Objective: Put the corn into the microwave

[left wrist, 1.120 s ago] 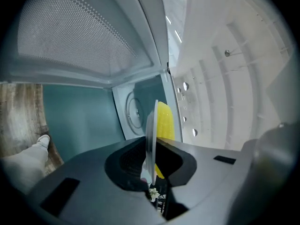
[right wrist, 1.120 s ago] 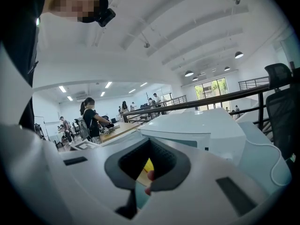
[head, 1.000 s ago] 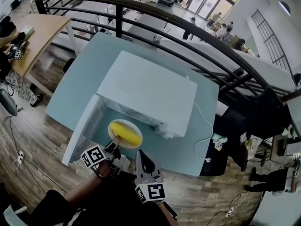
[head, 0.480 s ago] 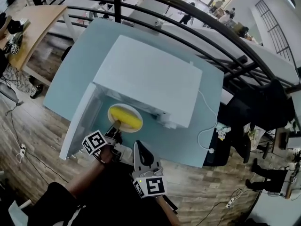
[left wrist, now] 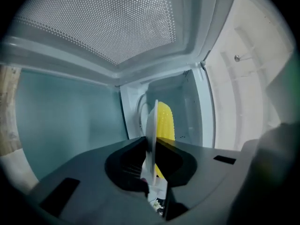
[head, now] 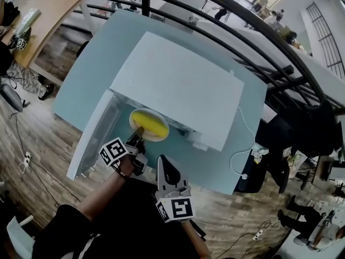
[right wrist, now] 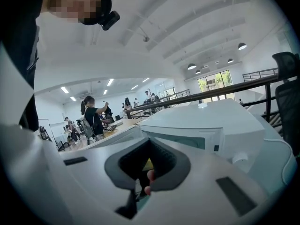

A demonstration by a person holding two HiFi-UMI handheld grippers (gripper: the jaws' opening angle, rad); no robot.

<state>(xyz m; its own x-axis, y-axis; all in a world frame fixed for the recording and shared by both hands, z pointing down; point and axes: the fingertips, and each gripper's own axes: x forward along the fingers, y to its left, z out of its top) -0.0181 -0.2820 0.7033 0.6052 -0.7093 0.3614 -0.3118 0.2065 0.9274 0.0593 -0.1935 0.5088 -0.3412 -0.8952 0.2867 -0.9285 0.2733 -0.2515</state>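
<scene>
While on plate (white), corn at microwave

Big open hall, white ceiling, plenty of daylight.
Under me, wood-plank floor and a pale teal table. A black railing curves behind it, with a wooden desk off to its left. Ceiling lamps are lit, tall windows stand at the far end, and people stand about.

— What sort of place is this?
— A big open-plan office or lab hall: a black railing, people by a wooden desk, ceiling lamps, wood floor.
</scene>
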